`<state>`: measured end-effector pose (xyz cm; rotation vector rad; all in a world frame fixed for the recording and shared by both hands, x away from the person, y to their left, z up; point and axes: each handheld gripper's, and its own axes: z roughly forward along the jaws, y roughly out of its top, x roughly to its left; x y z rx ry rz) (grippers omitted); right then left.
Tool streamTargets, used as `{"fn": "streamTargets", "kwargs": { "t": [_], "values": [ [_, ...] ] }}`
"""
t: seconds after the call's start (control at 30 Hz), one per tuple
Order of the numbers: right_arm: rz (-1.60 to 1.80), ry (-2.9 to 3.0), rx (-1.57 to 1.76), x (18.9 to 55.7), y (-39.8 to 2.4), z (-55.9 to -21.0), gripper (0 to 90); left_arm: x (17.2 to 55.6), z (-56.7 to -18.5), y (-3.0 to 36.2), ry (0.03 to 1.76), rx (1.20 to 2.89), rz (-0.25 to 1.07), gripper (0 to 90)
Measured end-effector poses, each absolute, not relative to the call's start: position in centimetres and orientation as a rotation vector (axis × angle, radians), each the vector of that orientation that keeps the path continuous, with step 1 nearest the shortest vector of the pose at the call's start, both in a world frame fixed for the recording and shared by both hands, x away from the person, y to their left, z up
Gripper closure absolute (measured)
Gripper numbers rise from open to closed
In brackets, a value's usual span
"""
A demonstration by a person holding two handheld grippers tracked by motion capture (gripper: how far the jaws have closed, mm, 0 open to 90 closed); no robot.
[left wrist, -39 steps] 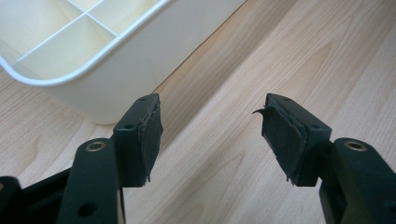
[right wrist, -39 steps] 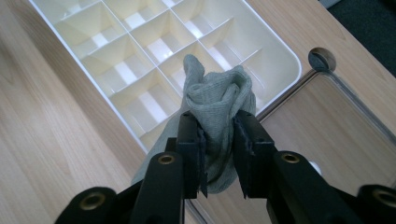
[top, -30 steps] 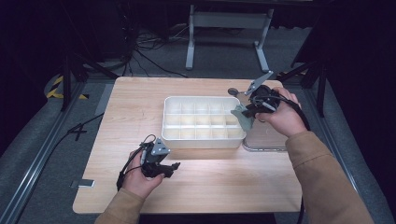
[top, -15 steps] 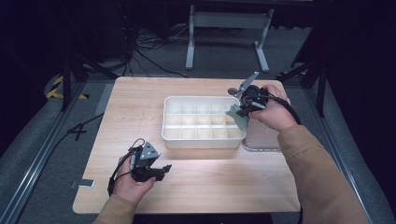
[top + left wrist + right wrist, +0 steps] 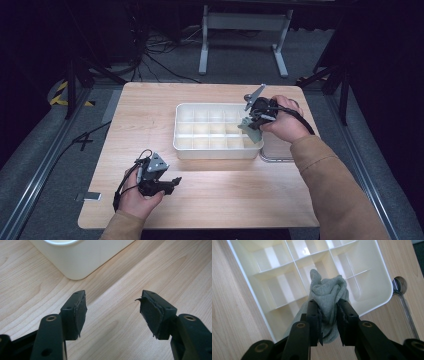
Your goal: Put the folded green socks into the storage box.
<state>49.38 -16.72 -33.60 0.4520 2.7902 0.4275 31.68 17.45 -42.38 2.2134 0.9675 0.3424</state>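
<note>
- Since the earlier frames the left gripper (image 5: 172,183) has drawn back toward the person's edge of the table (image 5: 150,115), away from the tray, and the right gripper (image 5: 248,123) has shifted a little nearer over the tray's right end with the cloth in its jaws.
- The left gripper sits low over the bare wood, held in the person's left hand (image 5: 134,197); its jaws stand wide apart with nothing between them, and the worn black pads (image 5: 80,313) face each other across the wood grain.
- Ahead of the left gripper's jaws and a little to their left, a rounded corner of the white tray (image 5: 80,257) stands on the table, near but not touching the jaws.
- The white tray (image 5: 216,150) is a shallow box split by thin walls into a grid of small compartments; those that can be seen look bare, pale and glossy inside.
- The right gripper, held in the person's right hand (image 5: 281,120), is clamped on a bunched grey cloth (image 5: 328,293); the cloth bulges up above the jaw tips and hangs down below them.
- Past the right gripper's jaws the cloth hovers above the tray's compartments near its edge; whether its lower end touches the tray cannot be told.
- To the right of those jaws, just outside the tray's corner, a metal spoon (image 5: 401,286) lies on the wood.
</note>
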Motion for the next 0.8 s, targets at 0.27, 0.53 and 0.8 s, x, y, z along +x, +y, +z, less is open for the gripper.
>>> {"fn": "streamTargets", "kwargs": {
  "t": [0.27,0.53,0.8],
  "values": [
    [0.356,2.812,0.415,49.3,-16.3,-34.9,73.0,31.9,-42.4,17.2,0.949,2.233,0.34,38.7],
    [0.307,2.857,0.385,49.1,-16.0,-36.0,73.2,32.0,-42.5,17.0,0.943,2.242,0.345,38.7],
    [0.254,2.898,0.413,48.9,-15.6,-37.1,74.5,32.0,-42.6,16.8,0.939,2.245,0.348,38.7]
  ]
}}
